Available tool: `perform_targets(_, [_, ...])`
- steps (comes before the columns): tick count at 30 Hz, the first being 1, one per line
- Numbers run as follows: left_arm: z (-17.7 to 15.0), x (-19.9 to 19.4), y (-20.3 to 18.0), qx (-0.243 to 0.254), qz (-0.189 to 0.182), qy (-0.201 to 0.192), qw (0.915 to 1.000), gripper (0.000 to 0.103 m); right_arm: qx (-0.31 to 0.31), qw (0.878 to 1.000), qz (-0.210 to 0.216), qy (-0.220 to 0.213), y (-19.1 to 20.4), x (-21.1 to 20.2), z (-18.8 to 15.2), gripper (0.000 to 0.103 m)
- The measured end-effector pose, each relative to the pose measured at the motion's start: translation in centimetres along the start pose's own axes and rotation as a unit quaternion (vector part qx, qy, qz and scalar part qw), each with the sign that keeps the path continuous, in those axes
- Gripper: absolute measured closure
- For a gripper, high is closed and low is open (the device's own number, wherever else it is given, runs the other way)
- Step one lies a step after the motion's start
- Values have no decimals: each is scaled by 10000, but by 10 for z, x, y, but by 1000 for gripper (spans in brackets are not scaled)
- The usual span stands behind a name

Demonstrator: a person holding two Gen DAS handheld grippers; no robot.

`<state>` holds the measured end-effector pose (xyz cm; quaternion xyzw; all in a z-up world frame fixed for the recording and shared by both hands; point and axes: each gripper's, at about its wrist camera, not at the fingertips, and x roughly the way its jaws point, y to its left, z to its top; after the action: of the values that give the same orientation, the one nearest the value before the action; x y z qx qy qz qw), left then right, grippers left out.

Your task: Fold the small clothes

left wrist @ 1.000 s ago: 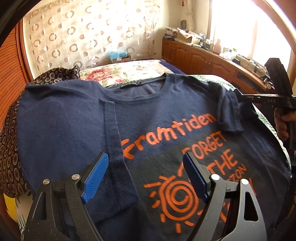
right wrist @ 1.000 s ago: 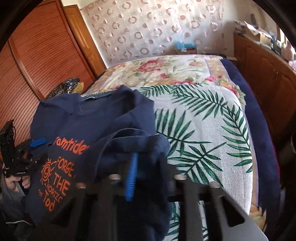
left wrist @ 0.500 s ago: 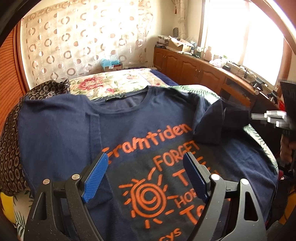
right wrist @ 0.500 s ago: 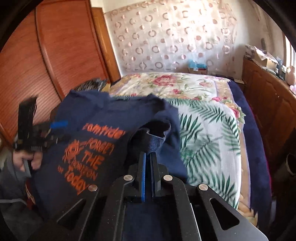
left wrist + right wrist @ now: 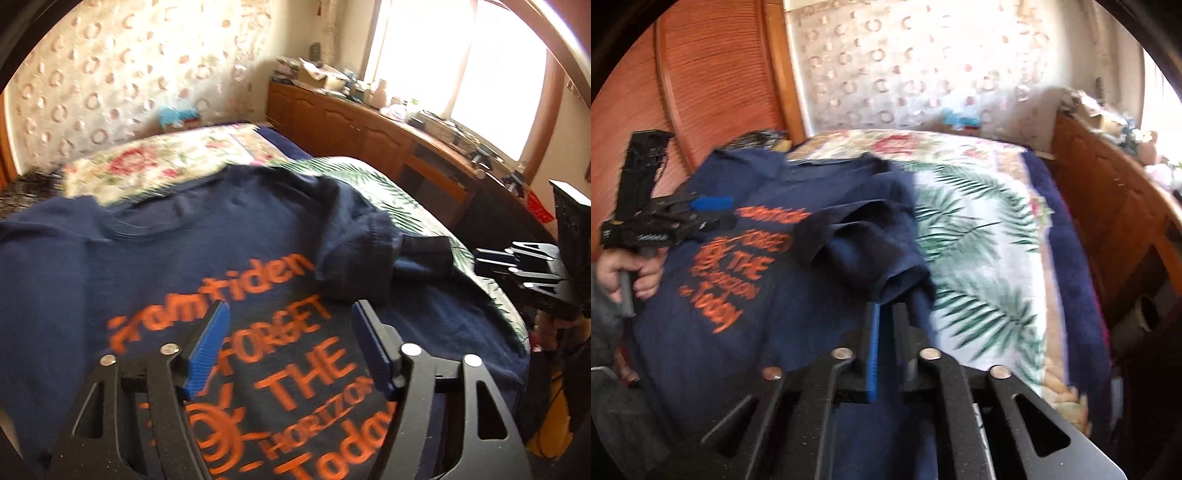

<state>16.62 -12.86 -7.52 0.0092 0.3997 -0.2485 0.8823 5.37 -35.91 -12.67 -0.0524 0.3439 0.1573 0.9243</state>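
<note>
Two grippers over one dark blue T-shirt [image 5: 155,266] spread flat on the bed [image 5: 982,236], print side up, with orange words across the chest. Left gripper [image 5: 290,350] just above the print, blue pads [image 5: 208,345] wide apart, nothing between them; touching the cloth or not, hard to tell. Bottom of the print cut off by the black frame there, only "FORGET THE HORIZON Today" and part of an orange sun showing. Right gripper [image 5: 884,345] with pads [image 5: 872,350] almost pressed together, a thin gap left, blue cloth right at the tips; pinched on the sleeve [image 5: 871,251] or just beside it, cannot tell. Sleeve bunched up and folded over onto the chest, near the first line of words. Far-off right gripper [image 5: 524,269] at the edge of the left view, small and dark, tips too blurry to read. Left hand [image 5: 631,273] low at the side of the right view, wrapped round a grey handle. Wooden cupboards [image 5: 369,129] along the window wall, tops piled with small blurry things, too fuzzy to name
</note>
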Motion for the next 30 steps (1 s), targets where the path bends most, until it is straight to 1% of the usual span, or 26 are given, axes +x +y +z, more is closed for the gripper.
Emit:
perform_targets(2, [1, 10, -7, 8, -125, 144, 9998, 46, 82, 9996, -265, 53, -1, 6, -2, 82])
perform_targets(4, [2, 23, -19, 79, -229, 291, 9993, 49, 158, 9991, -380, 122, 0, 12, -5, 77])
perform_targets(8, [6, 40, -35, 112, -388, 499, 9979, 55, 275, 9975, -587, 270, 4, 27, -12, 76])
perform_targets(12, [7, 51, -47, 131, -466, 602, 9970, 55, 372, 9964, -686, 339, 2, 39, -12, 76])
perform_targets(17, [12, 59, -62, 447, -107, 579, 9973, 56, 464, 9962, -682, 293, 1, 41, -12, 71])
perform_targets(18, [12, 60, -63, 539, -35, 577, 9969, 59, 488, 9962, -669, 283, -1, 41, -12, 71])
perform_targets(19, [12, 60, -63, 701, 158, 565, 9958, 78, 530, 9961, -655, 268, -2, 41, -13, 70])
perform_targets(20, [11, 57, -61, 800, 232, 557, 9950, 94, 547, 9959, -662, 266, -3, 42, -13, 70])
perform_targets(23, [11, 41, -49, 856, 146, 433, 9953, 95, 547, 9959, -667, 259, -2, 40, -13, 70])
perform_targets(25, [15, 21, -34, 823, 213, 233, 9961, 96, 564, 9959, -658, 260, -2, 39, -13, 70])
perform_targets(27, [20, 10, -25, 813, 277, 66, 9963, 96, 585, 9959, -642, 255, -3, 39, -14, 70])
perform_targets(28, [23, -1, -17, 791, 414, -30, 9960, 96, 591, 9959, -637, 254, -3, 39, -14, 70])
perform_targets(30, [25, -16, -4, 742, 510, -176, 9958, 96, 601, 9958, -636, 251, -5, 37, -15, 70])
